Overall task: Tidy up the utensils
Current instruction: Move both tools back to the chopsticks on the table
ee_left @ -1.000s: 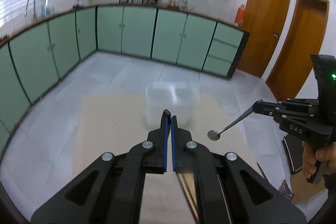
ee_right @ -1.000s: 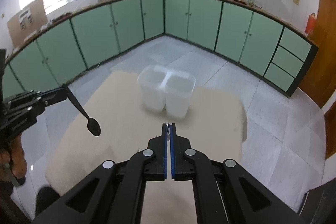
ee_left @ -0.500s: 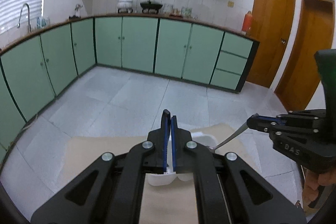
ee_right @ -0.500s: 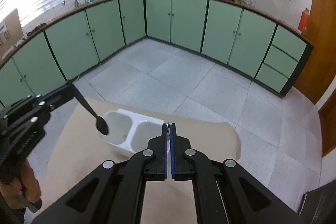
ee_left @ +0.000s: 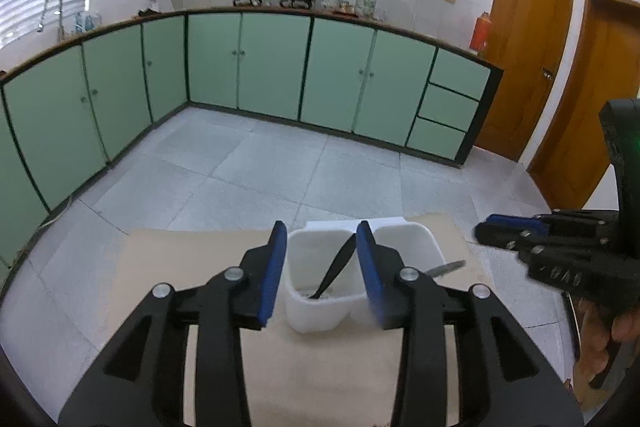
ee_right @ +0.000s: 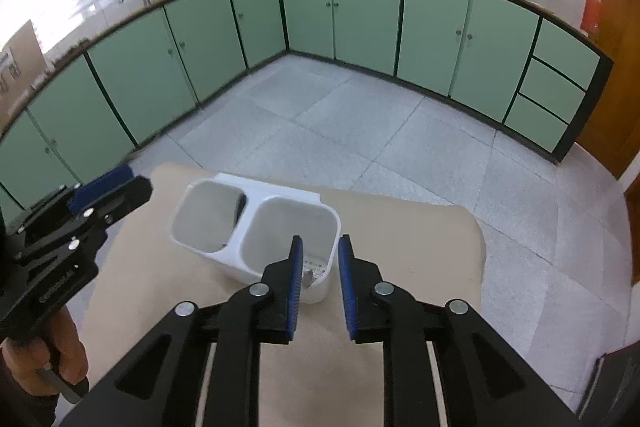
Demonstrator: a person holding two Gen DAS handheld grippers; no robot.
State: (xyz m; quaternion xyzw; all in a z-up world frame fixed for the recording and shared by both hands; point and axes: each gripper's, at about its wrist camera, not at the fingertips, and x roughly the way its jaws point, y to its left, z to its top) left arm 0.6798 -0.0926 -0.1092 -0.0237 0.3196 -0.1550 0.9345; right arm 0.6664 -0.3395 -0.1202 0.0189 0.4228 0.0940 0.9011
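While left view shows black spoon, right view hides it, silver utensil instead

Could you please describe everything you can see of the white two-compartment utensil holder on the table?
The white utensil holder looks like translucent plastic: two rounded open-top compartments joined side by side, with a flat flange along the far edge. It stands upright on the beige tabletop. A black spoon leans inside the left compartment; a metal utensil pokes out of the right one. Neither gripper touches it.
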